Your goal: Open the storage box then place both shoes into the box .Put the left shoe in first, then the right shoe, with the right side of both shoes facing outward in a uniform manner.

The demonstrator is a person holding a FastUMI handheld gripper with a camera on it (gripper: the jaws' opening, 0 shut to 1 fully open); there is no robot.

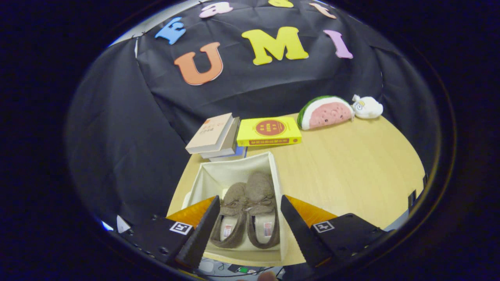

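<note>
The gripper (248, 224) has 2 wedge-shaped fingers with ridged inner faces, set wide apart with open space between them. Behind each finger sits a flat block, and each of the 2 blocks carries 1 square black-and-white tag on its top. A triangular orange panel lies along the outer side of each finger. Small round screw holes dot the left block's edge.

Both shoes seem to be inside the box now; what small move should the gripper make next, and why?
Probably lift the gripper straight up and away. Both grey-brown felt slippers lie side by side inside the open white fabric storage box, and the fingers stand open above them, holding nothing.
</note>
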